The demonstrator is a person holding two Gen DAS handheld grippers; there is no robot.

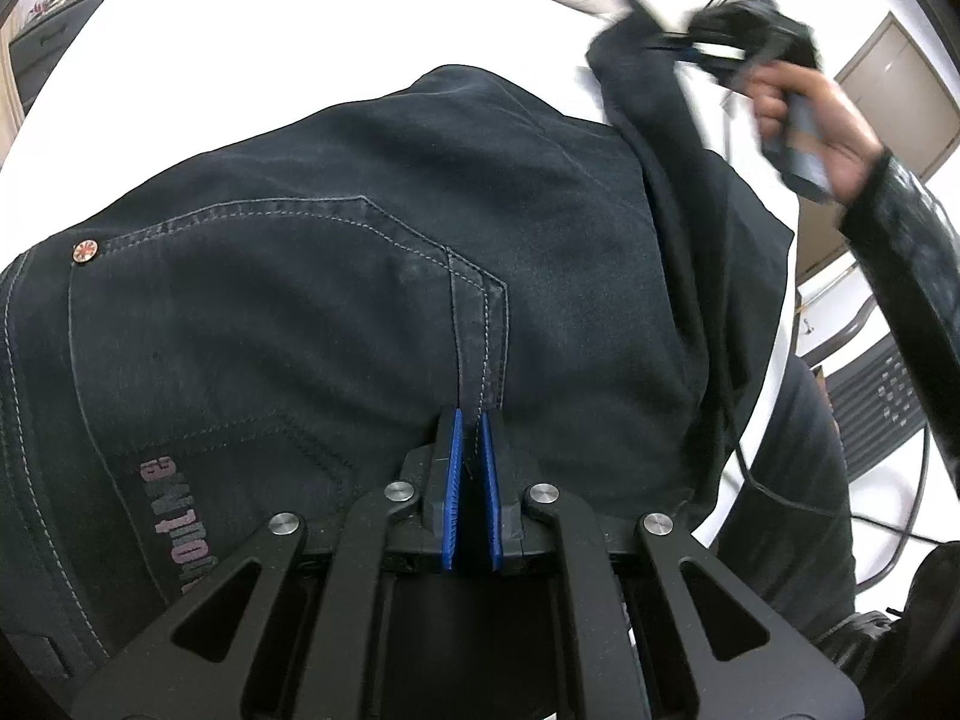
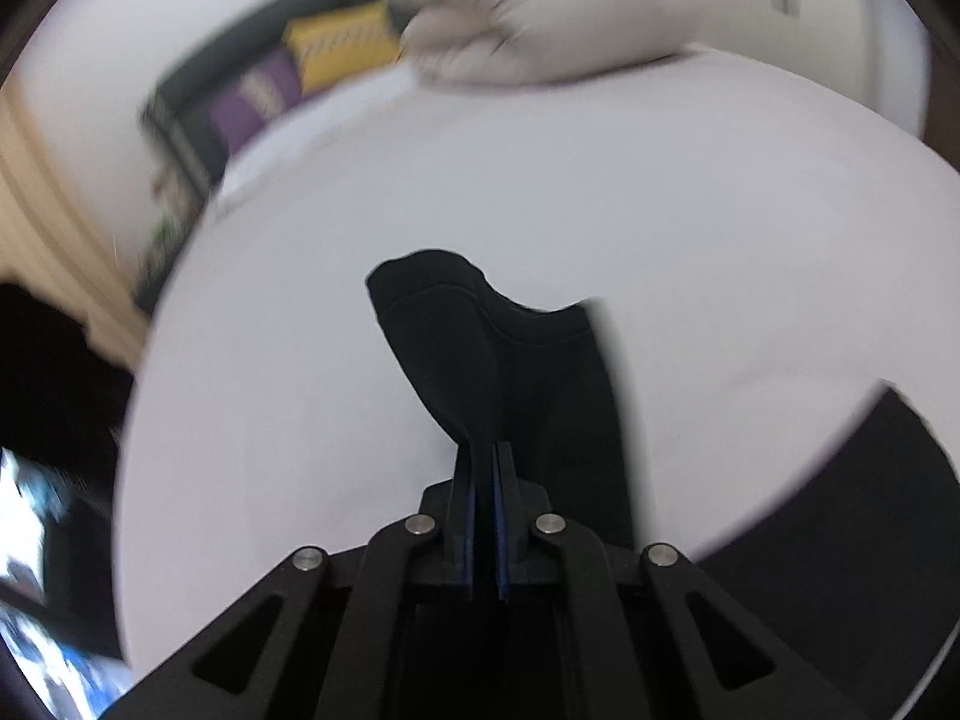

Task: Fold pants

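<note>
Two clamped grippers (image 1: 471,420); one pants (image 1: 360,276), seemingly.

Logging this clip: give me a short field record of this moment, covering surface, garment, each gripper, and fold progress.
surface: white bed
garment: dark pants, seat side up, back pocket showing
left gripper: shut on the pants at the seat seam
right gripper: shut on the pants at the leg end, lifted off the bed
fold progress: leg held up, not yet laid over
</note>
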